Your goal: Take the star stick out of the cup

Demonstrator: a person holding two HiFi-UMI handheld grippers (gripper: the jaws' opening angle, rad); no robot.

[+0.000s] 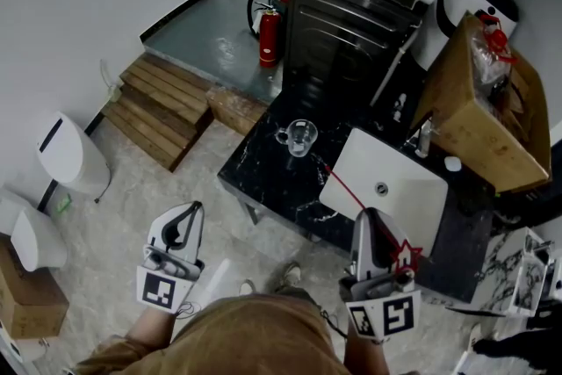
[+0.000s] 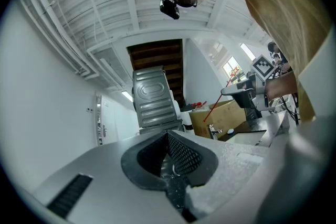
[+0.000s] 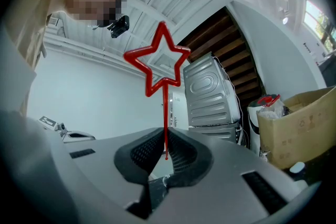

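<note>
The left tool (image 1: 193, 208) hangs at the person's left, off the edge of the dark marbled surface (image 1: 263, 164) and well apart from everything on it; in the left gripper view its ribbed pads (image 2: 184, 157) meet at the tips with nothing between them, so it is closed and empty.

Further right, the clear glass cup (image 1: 300, 137) stands upright on the surface, just beside the white sink (image 1: 373, 155); nothing shows inside it.

The star stick (image 1: 349, 191) is already out of the cup; it slants through the air, its plain end near the cup but clear of the rim, its star end close by the right tool. It looks a thin red rod with an open outline star at one end; I judge it very light, stiff enough to keep its line yet ready to flex, and smooth enough to swivel in a pinch; the star is probably the frail part, so the plain shaft is the place to take it, not the points.

The right tool (image 1: 370, 215) has it just so; in the right gripper view the jaws stand closed down to the width of the rod, both pads pressed on the shaft, and the star rises beyond the tips; it touches nothing else. With so narrow a hold, the stick could pivot if it is swung quickly.
</note>
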